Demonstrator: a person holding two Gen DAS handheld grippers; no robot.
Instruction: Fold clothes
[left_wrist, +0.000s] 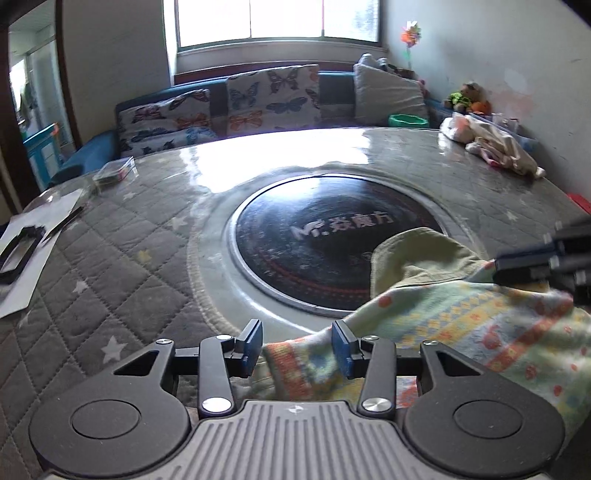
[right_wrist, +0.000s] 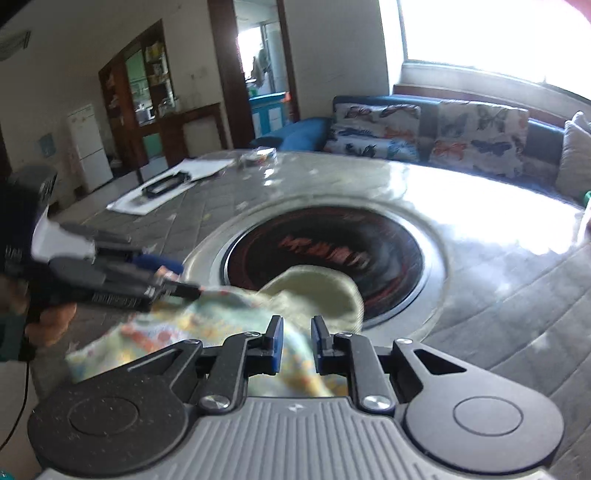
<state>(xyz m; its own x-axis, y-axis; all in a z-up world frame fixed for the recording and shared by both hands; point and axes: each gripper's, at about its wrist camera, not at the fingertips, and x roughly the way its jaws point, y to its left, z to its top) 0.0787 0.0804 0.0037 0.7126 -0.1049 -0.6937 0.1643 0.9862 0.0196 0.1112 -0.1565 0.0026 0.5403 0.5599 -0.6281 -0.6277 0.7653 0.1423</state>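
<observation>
Garment (left_wrist: 461, 325) edge between both tongs (left_wrist: 297, 345) (right_wrist: 297, 341)

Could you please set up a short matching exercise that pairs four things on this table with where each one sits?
Things:
1. patterned pastel knit garment
2. round black glass hotplate
3. small clear plastic box
4. white paper sheet

Places:
A. table's far left, near the sofa
B. set into the middle of the table
C. left edge of the table
D. between the blue pads of the left tool

Pairs: 1-D, 2-B, 3-A, 4-C
</observation>
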